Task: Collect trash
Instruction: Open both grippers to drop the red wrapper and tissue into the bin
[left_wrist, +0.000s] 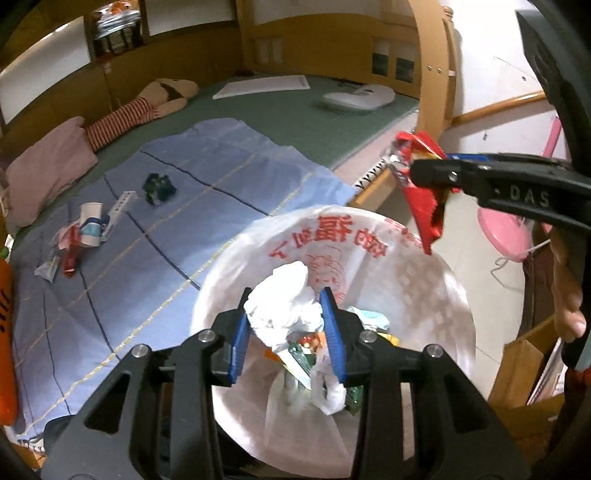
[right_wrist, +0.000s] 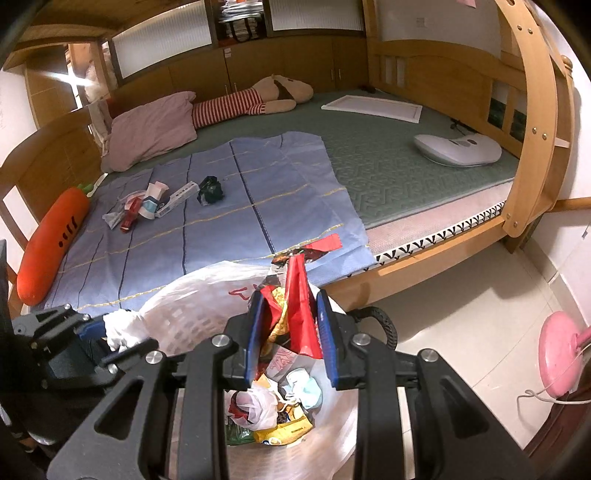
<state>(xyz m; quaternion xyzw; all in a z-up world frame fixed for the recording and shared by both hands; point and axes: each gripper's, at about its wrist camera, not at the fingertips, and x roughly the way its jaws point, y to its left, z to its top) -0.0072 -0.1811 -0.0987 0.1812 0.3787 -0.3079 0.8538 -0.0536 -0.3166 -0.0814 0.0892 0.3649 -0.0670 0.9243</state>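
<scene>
A trash bin lined with a white plastic bag (left_wrist: 406, 280) stands beside the bed and holds several wrappers; it also shows in the right wrist view (right_wrist: 192, 295). My left gripper (left_wrist: 290, 325) is shut on a crumpled white tissue (left_wrist: 284, 302) just above the bin. My right gripper (right_wrist: 288, 332) is shut on a red snack wrapper (right_wrist: 299, 306) over the bin; the wrapper also shows in the left wrist view (left_wrist: 421, 192). More trash (right_wrist: 147, 206) and a dark crumpled wrapper (right_wrist: 211, 190) lie on the blue sheet (right_wrist: 258, 206).
An orange carrot plush (right_wrist: 51, 240), a pink pillow (right_wrist: 151, 129) and a striped plush toy (right_wrist: 258, 98) lie on the bed. A white device (right_wrist: 458, 149) and a white board (right_wrist: 373, 107) sit farther back. A pink fan base (right_wrist: 557, 350) stands on the floor.
</scene>
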